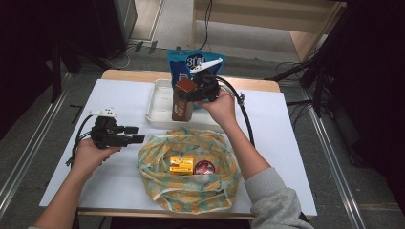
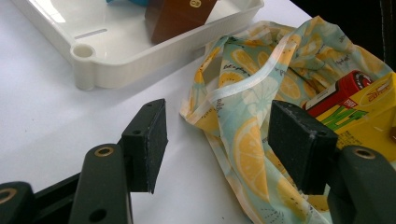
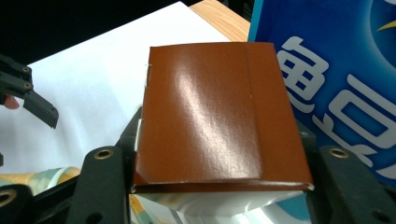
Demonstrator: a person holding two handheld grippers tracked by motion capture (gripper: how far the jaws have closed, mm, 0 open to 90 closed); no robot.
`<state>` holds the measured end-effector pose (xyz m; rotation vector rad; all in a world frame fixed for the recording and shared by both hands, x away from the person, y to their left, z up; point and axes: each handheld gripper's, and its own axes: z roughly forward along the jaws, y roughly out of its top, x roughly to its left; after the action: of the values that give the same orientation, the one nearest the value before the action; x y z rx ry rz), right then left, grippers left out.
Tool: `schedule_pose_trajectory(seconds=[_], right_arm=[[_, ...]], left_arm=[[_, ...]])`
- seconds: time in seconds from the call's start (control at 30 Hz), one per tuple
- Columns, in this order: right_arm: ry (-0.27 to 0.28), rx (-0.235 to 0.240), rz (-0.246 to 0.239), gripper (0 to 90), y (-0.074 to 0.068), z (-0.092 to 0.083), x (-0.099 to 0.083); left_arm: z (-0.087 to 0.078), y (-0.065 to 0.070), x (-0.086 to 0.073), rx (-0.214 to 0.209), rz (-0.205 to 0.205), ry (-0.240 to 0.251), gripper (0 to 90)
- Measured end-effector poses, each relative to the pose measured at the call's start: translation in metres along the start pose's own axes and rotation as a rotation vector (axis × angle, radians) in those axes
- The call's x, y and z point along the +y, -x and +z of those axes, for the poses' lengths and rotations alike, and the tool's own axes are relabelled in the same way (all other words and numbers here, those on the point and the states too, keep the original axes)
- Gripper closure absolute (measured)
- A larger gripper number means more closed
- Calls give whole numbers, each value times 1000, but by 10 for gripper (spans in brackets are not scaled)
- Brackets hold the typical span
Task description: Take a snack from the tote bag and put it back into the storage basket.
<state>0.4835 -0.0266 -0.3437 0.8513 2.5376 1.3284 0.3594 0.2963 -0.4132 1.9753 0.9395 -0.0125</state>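
High view: my right claw (image 1: 198, 90) clamps 1 brown carton (image 1: 183, 100) over the white tray (image 1: 155, 112), far desk edge, apparently for placing; left claw (image 1: 136, 134) gapes empty.

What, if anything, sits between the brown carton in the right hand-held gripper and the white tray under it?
Nothing visible. The right hand-held gripper holds the brown carton upright over the white tray, whose floor beside it is bare; whether the carton's base touches it cannot be told.

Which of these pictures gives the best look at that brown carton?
The right gripper view: the brown carton fills its middle, clamped between the jaws. The high view shows the whole carton, small, held upright over the white tray. The left gripper view catches just its lower part at the top edge.
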Motion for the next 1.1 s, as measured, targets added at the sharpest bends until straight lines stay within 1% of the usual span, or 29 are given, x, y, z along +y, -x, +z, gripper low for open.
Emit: schedule_pose_trajectory(seconds=[0.1,0.23,0.37,0.5,0.67,0.9,0.93,0.97,1.1], right_arm=[[-3,-1,-9,441,0,-2,-2],[0,0,-7,441,1,-7,-6],[21,2,0,440,3,-13,-15],[17,0,5,440,4,-19,-22],[7,-6,0,440,5,-26,-31],[12,-5,10,440,8,-33,-43],[15,-3,4,440,9,-33,-44],[14,-2,12,440,9,-34,-45],[31,0,17,440,10,-36,-53]], left_arm=[[0,0,0,0,3,-8,382],[1,0,0,-2,5,-10,382],[2,0,0,-1,8,-13,381],[2,1,0,0,8,-15,381],[3,1,0,-2,9,-15,381],[4,1,1,1,12,-18,381],[5,1,1,0,12,-17,381],[5,2,2,1,14,-18,382],[5,3,3,-10,17,-12,381]])
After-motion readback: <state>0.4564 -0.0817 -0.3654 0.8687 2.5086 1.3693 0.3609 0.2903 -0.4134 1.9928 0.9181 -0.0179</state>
